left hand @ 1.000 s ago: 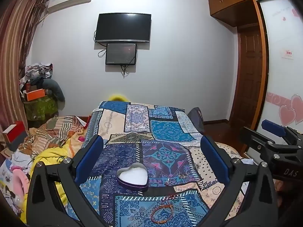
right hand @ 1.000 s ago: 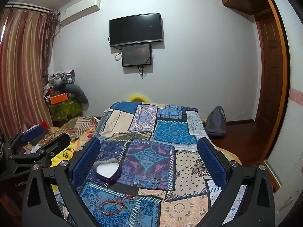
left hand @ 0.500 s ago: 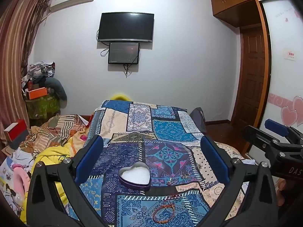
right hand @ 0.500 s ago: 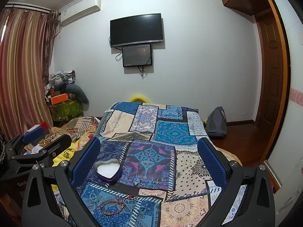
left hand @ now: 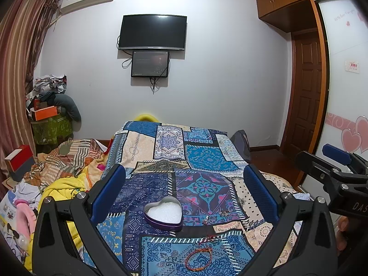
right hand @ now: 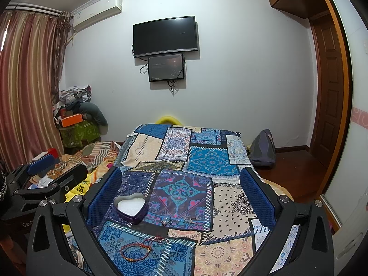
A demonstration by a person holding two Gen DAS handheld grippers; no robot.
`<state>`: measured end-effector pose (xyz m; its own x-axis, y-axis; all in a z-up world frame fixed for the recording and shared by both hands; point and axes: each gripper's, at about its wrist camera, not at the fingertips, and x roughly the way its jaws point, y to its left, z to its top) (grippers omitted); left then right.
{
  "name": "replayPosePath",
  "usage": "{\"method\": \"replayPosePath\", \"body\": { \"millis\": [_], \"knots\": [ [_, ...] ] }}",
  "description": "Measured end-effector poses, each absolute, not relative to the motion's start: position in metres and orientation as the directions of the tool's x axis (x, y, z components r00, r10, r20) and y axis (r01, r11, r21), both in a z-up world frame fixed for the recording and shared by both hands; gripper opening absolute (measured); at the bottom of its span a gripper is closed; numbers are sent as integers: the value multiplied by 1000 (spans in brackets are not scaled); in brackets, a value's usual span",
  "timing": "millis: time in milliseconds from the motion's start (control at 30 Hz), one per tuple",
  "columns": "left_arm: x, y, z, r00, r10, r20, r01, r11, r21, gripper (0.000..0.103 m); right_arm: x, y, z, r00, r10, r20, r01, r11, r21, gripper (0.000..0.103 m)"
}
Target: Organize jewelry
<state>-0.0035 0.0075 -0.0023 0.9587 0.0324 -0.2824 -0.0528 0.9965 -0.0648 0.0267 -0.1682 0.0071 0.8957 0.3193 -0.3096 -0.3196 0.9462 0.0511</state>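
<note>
Nothing is picked up yet: the left gripper (left hand: 184, 192) and right gripper (right hand: 180, 191) both hang wide and empty above the bed (left hand: 207, 158). The red bracelet (left hand: 199, 259) lies just in front of the heart tin (left hand: 163, 214), so I think one must dip down and pinch it.

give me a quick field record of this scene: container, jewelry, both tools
container: heart-shaped tin, lid off, white lining, no jewelry visible inside
surface: patchwork bedspread
bracelet: red-orange cord bracelet on the spread, nearer the cameras than the tin
small pieces: small metal pieces beside the tin, type unclear
left tool: left tool open, holding nothing, above the spread
right tool: right tool open, holding nothing
</note>
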Motion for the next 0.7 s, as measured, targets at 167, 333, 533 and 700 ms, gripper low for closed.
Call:
{"method": "replayPosePath", "body": {
  "millis": [167,333,533,700],
  "knots": [
    [-3,8,-2,959,32,-283,-53,996,-66,103,27,-168,8,896,320,-308,-320,946,53,102],
    [-4,7,-1,960,31,-280,-51,997,-64,103,27,-169,8,895,321,-308,-321,946,54,102],
    [-4,6,-2,960,31,-280,-50,997,-62,103,26,-169,8,895,323,-307,-322,945,54,102],
    [-3,5,-2,959,28,-281,-48,997,-64,103,26,-170,8,894,324,-308,-323,945,56,102]
  ]
}}
